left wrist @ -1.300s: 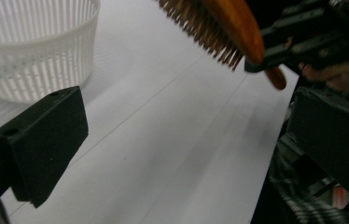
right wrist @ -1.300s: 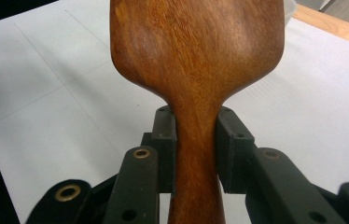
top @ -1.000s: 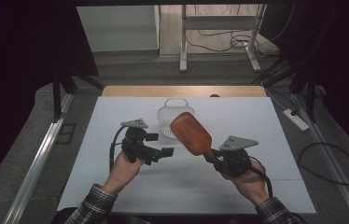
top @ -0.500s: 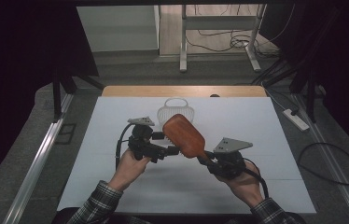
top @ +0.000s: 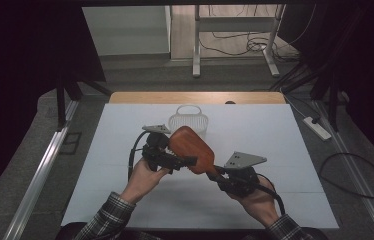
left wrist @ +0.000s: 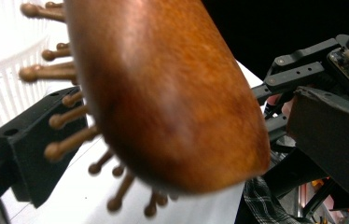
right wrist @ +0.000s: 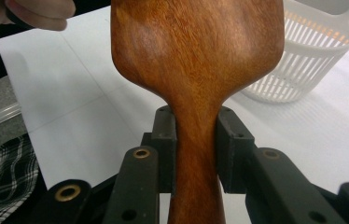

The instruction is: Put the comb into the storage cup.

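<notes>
Two grippers meet at one wooden brush (top: 191,149), held in the air above the middle of the table (top: 295,150). Right gripper (right wrist: 195,151) is clamped on the handle: both jaws press flat against the narrow neck just below where the head widens, smooth back facing its camera. In the high view the right gripper (top: 218,175) sits at the near right end of the brush, handle pointing toward the near right corner, head tilted up toward the far left. Left gripper (top: 187,161) is at the head: in its own view one jaw lies on the bristle side, pins touching or just beside it, the other jaw hidden, so grip can't be judged. White basket (top: 188,120) stands near the table's far edge, beyond the brush and apart from it.
</notes>
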### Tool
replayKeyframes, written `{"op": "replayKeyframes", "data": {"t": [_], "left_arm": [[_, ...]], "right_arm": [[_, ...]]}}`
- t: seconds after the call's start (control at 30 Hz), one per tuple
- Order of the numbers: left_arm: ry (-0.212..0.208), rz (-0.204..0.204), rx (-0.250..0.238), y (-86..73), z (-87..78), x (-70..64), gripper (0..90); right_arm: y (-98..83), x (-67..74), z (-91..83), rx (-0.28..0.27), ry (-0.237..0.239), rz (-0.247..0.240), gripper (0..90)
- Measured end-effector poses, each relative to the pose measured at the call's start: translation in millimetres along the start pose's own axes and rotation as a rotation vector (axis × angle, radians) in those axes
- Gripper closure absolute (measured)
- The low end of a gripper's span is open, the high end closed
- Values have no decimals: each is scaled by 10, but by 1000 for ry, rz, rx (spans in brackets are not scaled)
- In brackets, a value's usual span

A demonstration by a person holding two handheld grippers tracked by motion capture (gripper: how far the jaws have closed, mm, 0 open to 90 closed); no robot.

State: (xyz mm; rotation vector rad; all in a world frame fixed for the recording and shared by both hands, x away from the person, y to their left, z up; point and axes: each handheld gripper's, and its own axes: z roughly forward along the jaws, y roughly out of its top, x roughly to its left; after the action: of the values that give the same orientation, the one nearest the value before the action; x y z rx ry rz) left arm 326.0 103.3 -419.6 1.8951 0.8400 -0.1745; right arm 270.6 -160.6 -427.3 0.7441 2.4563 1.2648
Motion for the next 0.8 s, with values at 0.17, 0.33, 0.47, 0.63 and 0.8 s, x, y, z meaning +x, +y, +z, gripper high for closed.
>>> {"op": "replayKeyframes", "data": {"t": [0.17,0.33,0.47,0.63,0.8], "left_arm": [[-7,-9,7,0,15,10,5],[-54,-36,-14,-11,9,30,101],[-67,-53,-18,-14,3,29,235],[-127,-106,-20,-25,-12,84,317],[-243,-129,-25,-47,-32,169,458]], "right_arm": [[3,23,1,0,1,-9,716],[3,36,0,-4,1,-13,716],[0,36,3,-6,-2,-18,716],[-10,39,15,-1,0,-22,717],[-32,41,57,24,1,-31,717]]}}
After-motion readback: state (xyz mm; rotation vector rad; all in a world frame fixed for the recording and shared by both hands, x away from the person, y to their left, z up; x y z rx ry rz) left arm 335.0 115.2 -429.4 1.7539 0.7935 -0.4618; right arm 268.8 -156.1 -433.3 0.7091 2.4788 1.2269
